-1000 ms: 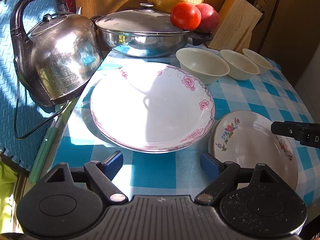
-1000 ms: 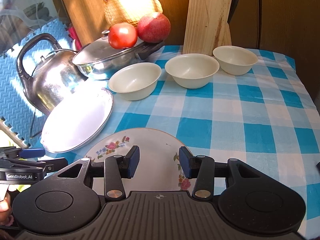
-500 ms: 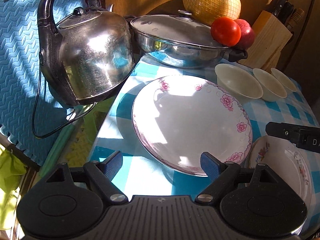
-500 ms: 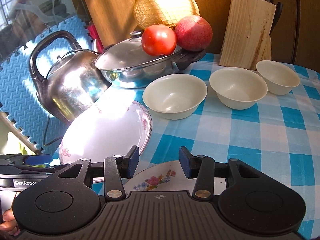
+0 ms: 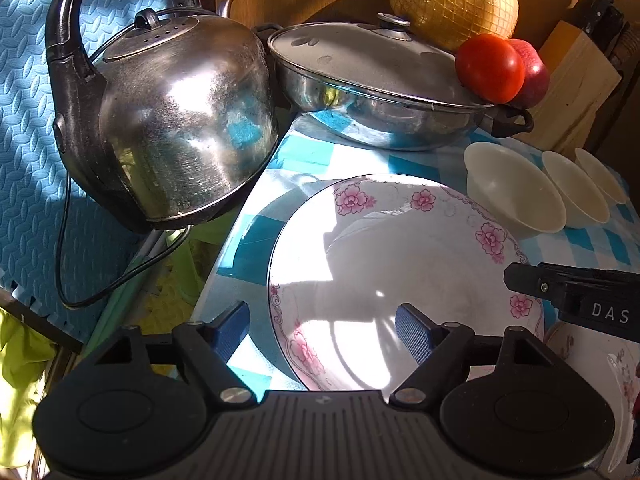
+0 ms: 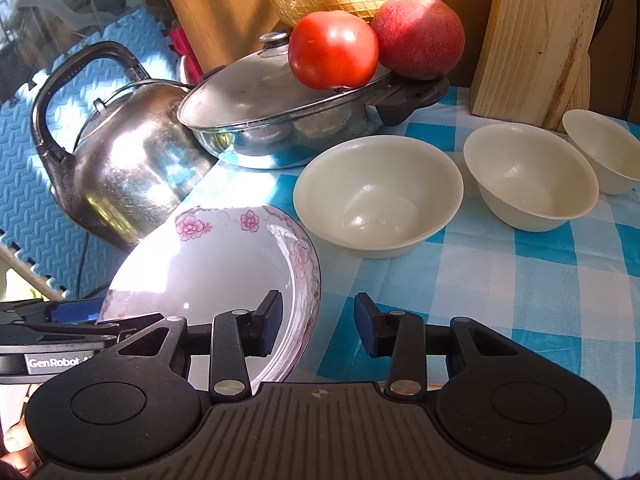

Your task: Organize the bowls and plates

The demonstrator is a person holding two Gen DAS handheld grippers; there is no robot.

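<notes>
Your left gripper is spread wide, its jaws straddling the near left rim of the big plate, gripping nothing. Your right gripper is spread too, empty, with the plate's right rim just beside its left pad.

The big plate lies near the table's left edge, close to the kettle and just in front of the pan. The small plate shows at the table's near edge, to the big plate's right, partly hidden by the right gripper. Three bowls stand in a row behind, toward the knife block.

The step in hand looks like taking the big plate by its rim. Get one pad under the lip and one above before you close; a rim this shallow and glossy could slip out. Bite well in from the edge. Lift level, since the kettle stands close on the left and a tilt may knock it. Keep your right gripper clear of the rim, or use it to steady the far side.
</notes>
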